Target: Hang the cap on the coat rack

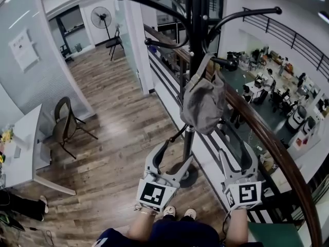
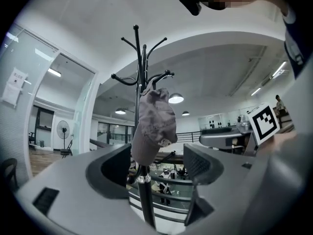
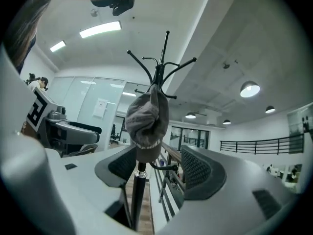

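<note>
A grey cap (image 1: 203, 104) hangs by its back strap from a hook of the black coat rack (image 1: 196, 35), free of both grippers. Below it, my left gripper (image 1: 174, 156) is open and empty, left of the pole. My right gripper (image 1: 236, 153) is open and empty too, to the pole's right. In the left gripper view the cap (image 2: 152, 124) hangs on the rack (image 2: 142, 72) beyond the open left gripper (image 2: 159, 165). The right gripper view shows the cap (image 3: 146, 119) on the rack (image 3: 159, 70) past the open right gripper (image 3: 159, 168).
A curved wooden handrail (image 1: 267, 143) with dark balusters runs just right of the rack, above a lower office floor. The rack's round base (image 1: 191, 178) sits on wood flooring by my feet. A chair (image 1: 64, 120) and a white table (image 1: 25, 148) stand to the left.
</note>
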### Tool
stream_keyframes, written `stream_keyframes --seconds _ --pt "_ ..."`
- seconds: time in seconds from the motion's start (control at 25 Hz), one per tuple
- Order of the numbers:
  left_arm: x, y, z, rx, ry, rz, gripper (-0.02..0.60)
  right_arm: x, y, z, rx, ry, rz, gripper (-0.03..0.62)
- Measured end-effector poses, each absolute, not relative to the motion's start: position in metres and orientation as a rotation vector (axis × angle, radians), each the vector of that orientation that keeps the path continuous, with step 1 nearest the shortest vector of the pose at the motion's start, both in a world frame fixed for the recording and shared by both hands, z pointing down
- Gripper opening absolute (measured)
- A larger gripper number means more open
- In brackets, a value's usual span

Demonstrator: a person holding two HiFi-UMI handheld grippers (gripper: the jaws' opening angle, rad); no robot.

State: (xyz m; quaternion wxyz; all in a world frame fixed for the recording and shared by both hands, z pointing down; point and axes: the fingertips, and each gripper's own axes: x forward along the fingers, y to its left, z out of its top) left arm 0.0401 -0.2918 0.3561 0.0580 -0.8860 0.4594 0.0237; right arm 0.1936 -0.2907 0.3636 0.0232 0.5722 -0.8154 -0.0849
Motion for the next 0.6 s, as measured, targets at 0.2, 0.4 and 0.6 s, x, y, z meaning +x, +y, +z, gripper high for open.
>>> stream_keyframes --seconds 0.2,0.4,0.6 --pt "0.035 -0.286 0.397 -2.741 1.488 0.066 0.322 0.189 -0.279 0.408 1.788 -2.477 -0.148 0.282" --pt "0.051 -0.287 0.406 -2.822 1.431 0.0 0.322 0.186 -0.278 0.426 1.758 -2.452 -0.109 0.287" --pt "0.058 -0.289 0.411 -2.84 1.436 -0.077 0.305 0.184 -0.279 0.417 1.779 -2.451 -0.145 0.245"
